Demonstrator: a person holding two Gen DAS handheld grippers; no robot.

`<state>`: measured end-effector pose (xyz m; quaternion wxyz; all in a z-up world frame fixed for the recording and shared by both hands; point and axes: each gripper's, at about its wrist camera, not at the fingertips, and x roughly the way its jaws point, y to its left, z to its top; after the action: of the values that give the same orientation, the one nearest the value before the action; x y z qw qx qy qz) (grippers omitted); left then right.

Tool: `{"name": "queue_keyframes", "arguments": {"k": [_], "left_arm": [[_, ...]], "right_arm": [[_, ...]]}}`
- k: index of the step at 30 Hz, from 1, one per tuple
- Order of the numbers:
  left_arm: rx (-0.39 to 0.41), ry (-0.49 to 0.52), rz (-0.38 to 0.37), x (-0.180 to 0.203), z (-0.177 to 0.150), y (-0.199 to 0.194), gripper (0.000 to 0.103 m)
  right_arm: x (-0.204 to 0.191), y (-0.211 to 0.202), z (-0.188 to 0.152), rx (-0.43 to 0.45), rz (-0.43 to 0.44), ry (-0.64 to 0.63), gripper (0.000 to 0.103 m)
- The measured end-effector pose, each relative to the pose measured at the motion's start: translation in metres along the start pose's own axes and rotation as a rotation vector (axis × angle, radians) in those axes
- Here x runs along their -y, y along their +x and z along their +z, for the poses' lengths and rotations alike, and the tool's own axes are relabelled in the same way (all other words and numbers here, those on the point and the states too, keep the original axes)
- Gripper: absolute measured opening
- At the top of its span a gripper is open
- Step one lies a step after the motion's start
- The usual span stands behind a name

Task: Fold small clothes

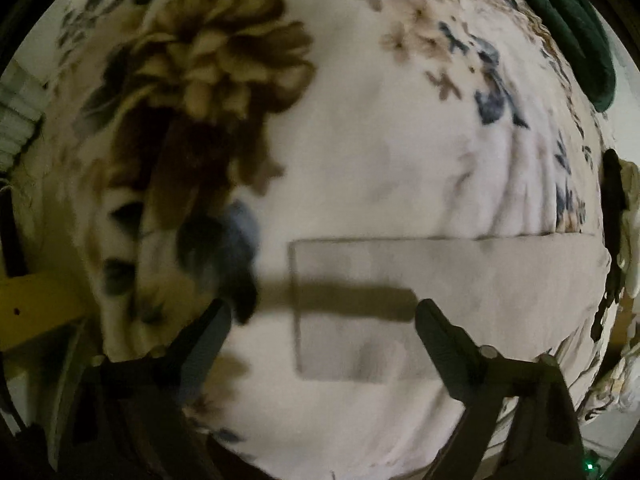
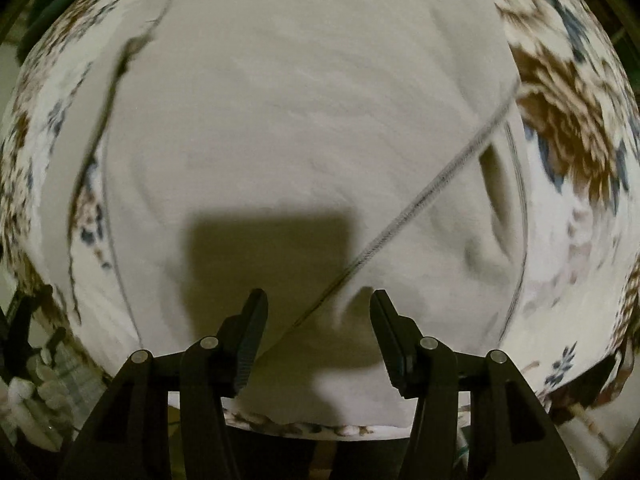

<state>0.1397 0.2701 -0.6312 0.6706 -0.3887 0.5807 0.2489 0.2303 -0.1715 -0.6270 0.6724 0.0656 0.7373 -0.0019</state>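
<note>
Grey garment (image 2: 304,120) lies spread beneath gaping right tongs (image 2: 318,300).

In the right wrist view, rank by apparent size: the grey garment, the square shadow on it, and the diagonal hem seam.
1. grey garment, filling most of the view.
2. square shadow.
3. diagonal hem seam: long but thin, least area.

A bed (image 1: 380,140) covered by a cream sheet printed with brown and blue flowers carried a pale grey garment (image 2: 300,120), which lay flat near one edge.
</note>
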Motion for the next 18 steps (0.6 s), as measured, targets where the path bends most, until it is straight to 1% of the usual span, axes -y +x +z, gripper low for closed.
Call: {"name": "queue_keyframes", "arguments": {"k": [3, 4, 5, 6, 7, 8, 9, 11, 14, 17, 18], "left_arm": [[0.033, 0.083, 0.019, 0.021, 0.002, 0.008, 0.086], [0.045, 0.107, 0.034, 0.026, 0.002, 0.01, 0.085], [0.054, 0.121, 0.043, 0.031, 0.002, 0.011, 0.078], [0.072, 0.14, 0.042, 0.037, 0.002, 0.011, 0.062], [0.084, 0.155, 0.037, 0.042, 0.001, 0.009, 0.049], [0.092, 0.172, 0.029, 0.047, 0.001, 0.006, 0.019], [0.101, 0.189, 0.039, 0.053, 0.0, 0.001, 0.008], [0.13, 0.199, 0.046, 0.06, -0.003, -0.011, 0.006], [0.206, 0.242, 0.055, 0.08, -0.013, -0.04, 0.006], [0.294, 0.326, 0.056, 0.101, -0.032, -0.075, 0.006], [0.33, 0.385, 0.053, 0.117, -0.045, -0.091, 0.006]], "right_arm": [[0.0, 0.012, -0.001, -0.013, 0.004, 0.018, 0.055], [-0.009, 0.012, 0.001, -0.015, 0.003, 0.023, 0.055], [-0.011, 0.014, 0.002, -0.015, 0.002, 0.029, 0.055], [-0.012, 0.016, 0.001, -0.016, 0.005, 0.035, 0.055], [-0.014, 0.018, 0.001, -0.016, 0.008, 0.04, 0.055], [-0.014, 0.017, 0.002, -0.014, 0.008, 0.043, 0.055], [-0.015, 0.017, 0.002, -0.01, 0.009, 0.045, 0.055], [-0.013, 0.014, 0.003, 0.003, 0.008, 0.042, 0.055], [0.0, 0.002, 0.006, 0.022, 0.004, 0.031, 0.055], [0.008, -0.009, 0.003, 0.047, 0.006, 0.018, 0.055], [0.012, -0.011, 0.002, 0.054, 0.007, 0.014, 0.055]]}}
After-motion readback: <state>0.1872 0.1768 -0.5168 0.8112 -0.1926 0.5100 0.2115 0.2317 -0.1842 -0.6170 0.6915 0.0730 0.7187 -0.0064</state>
